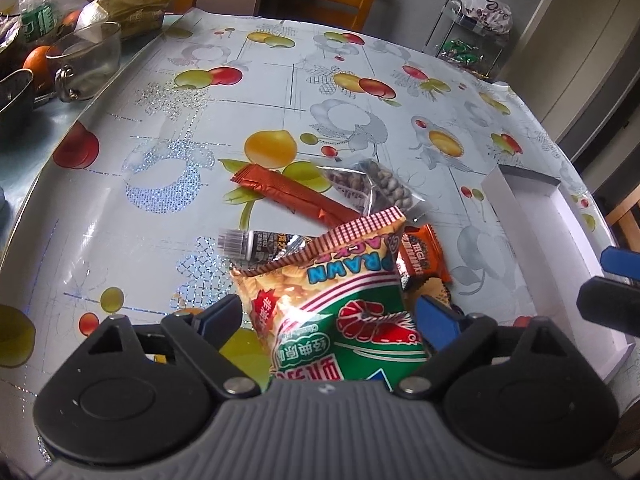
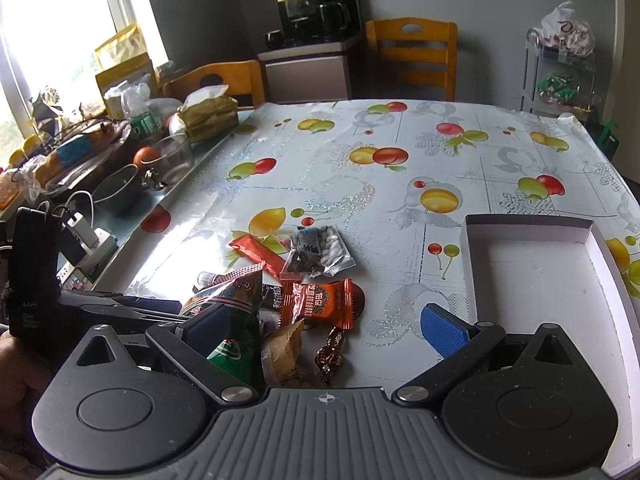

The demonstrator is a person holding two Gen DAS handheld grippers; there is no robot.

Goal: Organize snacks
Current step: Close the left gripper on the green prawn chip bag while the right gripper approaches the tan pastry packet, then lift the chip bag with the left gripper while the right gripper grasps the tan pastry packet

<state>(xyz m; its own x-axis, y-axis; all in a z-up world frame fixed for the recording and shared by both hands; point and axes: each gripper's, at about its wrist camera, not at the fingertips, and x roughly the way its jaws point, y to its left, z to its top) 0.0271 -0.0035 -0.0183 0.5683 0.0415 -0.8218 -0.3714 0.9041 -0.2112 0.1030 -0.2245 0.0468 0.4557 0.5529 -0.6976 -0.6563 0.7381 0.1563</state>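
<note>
A prawn cracker bag (image 1: 332, 280) in red, green and white stands between the fingers of my left gripper (image 1: 328, 316), which is open wide around it. Behind the bag lie an orange stick packet (image 1: 292, 194), a clear packet of nuts (image 1: 380, 184), a silver and black packet (image 1: 260, 244) and an orange candy packet (image 1: 420, 256). My right gripper (image 2: 326, 328) hangs open over the pile's near edge, above a tan wrapped pastry (image 2: 282, 352) and a brown candy (image 2: 330, 354). To the right sits an empty white box (image 2: 532, 280).
The table carries a fruit-print cloth (image 1: 280, 92). Its left side is crowded with a glass cup (image 1: 88, 56), oranges (image 1: 38, 64), bags and a power strip (image 2: 88, 240). Wooden chairs (image 2: 412, 56) stand at the far edge, a wire rack (image 1: 468, 36) far right.
</note>
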